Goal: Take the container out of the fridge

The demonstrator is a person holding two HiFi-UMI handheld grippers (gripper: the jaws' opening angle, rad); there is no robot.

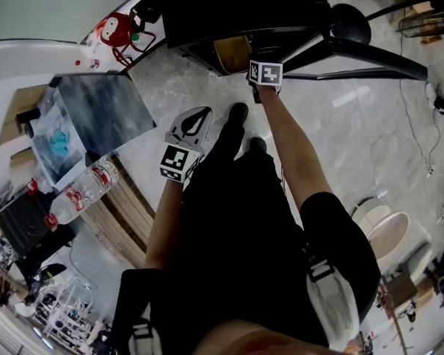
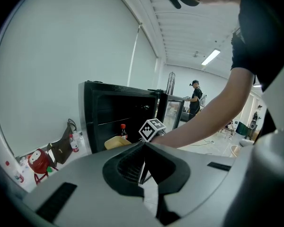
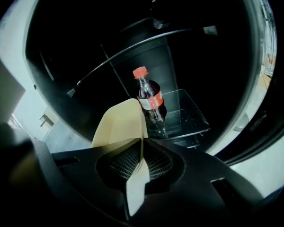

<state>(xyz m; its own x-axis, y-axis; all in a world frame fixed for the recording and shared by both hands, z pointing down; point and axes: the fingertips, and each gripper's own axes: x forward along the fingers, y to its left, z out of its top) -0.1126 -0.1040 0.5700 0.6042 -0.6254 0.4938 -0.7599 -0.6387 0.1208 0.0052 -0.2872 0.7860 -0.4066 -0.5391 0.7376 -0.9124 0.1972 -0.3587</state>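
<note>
A cream-yellow container (image 3: 119,125) sits at the mouth of the black fridge (image 1: 207,9), and my right gripper (image 3: 142,144) is shut on its rim. In the head view the container (image 1: 231,52) shows just beyond the right gripper (image 1: 254,65) at the fridge's open front. Behind the container, a cola bottle (image 3: 149,97) with a red cap stands on a glass shelf inside. My left gripper (image 1: 198,117) hangs lower, in front of my legs, shut with nothing between its fingers. The left gripper view shows the fridge (image 2: 109,110), the container (image 2: 114,142) and the right gripper's marker cube (image 2: 152,129).
A low wooden bench (image 1: 126,205) to my left carries water bottles (image 1: 85,189) and a plastic-wrapped package (image 1: 96,117). A red toy (image 1: 117,29) and a brown bag (image 2: 61,148) lie by the wall. A black chair base (image 1: 370,46) stands right of the fridge. A person (image 2: 195,96) stands far off.
</note>
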